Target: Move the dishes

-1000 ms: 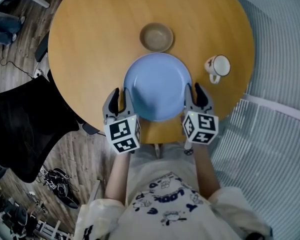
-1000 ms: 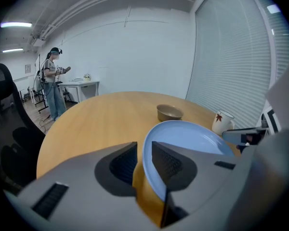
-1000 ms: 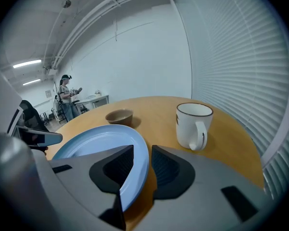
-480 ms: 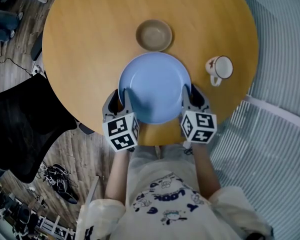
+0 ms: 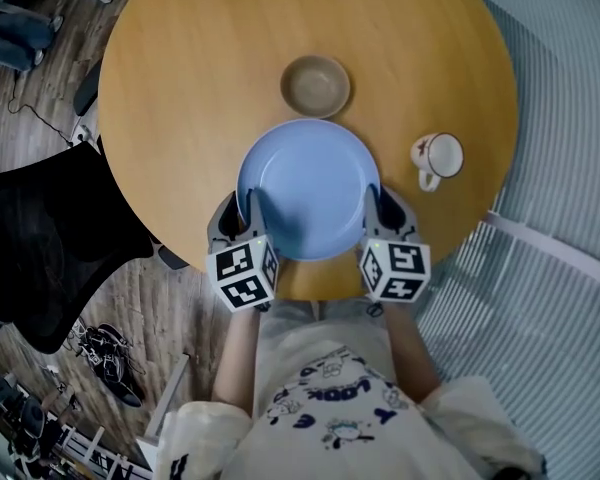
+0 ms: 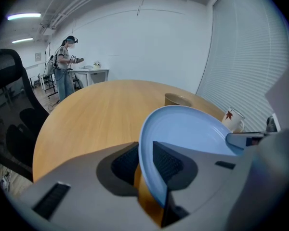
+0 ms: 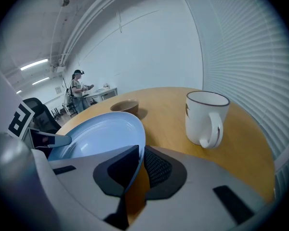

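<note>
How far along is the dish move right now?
Done: nothing looks set aside yet. The brown bowl and white mug sit untouched on the round table. In hand: the blue plate, its rim clamped by the left gripper on one side and by the right gripper, whose jaws have just been closing, on the other. Left: carry the plate off, then probably bowl and mug.
</note>
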`<state>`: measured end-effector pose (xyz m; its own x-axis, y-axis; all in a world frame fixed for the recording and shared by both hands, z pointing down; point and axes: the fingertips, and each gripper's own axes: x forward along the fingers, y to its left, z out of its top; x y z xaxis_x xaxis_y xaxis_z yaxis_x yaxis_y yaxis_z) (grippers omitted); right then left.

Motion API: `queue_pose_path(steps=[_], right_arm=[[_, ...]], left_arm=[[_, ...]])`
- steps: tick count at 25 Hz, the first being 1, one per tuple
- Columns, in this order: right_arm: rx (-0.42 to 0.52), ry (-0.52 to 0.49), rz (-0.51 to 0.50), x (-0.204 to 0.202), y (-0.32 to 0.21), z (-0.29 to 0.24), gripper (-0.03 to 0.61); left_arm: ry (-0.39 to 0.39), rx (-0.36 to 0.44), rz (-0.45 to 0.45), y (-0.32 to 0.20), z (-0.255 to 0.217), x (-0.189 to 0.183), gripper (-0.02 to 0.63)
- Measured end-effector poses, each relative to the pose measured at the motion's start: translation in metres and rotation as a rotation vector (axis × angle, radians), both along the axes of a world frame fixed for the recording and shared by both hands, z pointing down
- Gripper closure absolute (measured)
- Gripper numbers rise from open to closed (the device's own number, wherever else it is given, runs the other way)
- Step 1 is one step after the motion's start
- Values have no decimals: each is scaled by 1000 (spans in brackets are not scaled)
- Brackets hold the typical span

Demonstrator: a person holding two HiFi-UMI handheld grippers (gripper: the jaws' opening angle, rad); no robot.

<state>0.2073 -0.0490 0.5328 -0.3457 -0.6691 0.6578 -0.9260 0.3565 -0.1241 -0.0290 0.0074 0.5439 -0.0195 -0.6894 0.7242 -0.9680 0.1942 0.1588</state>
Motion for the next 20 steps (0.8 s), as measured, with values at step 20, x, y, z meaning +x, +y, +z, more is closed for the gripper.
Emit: queue_pose_path(steps=[20], right_arm=[[100,-48,-212,-167,-55,-54,543]], left_arm=[[-68,111,-228,-1,-67,-149,525]])
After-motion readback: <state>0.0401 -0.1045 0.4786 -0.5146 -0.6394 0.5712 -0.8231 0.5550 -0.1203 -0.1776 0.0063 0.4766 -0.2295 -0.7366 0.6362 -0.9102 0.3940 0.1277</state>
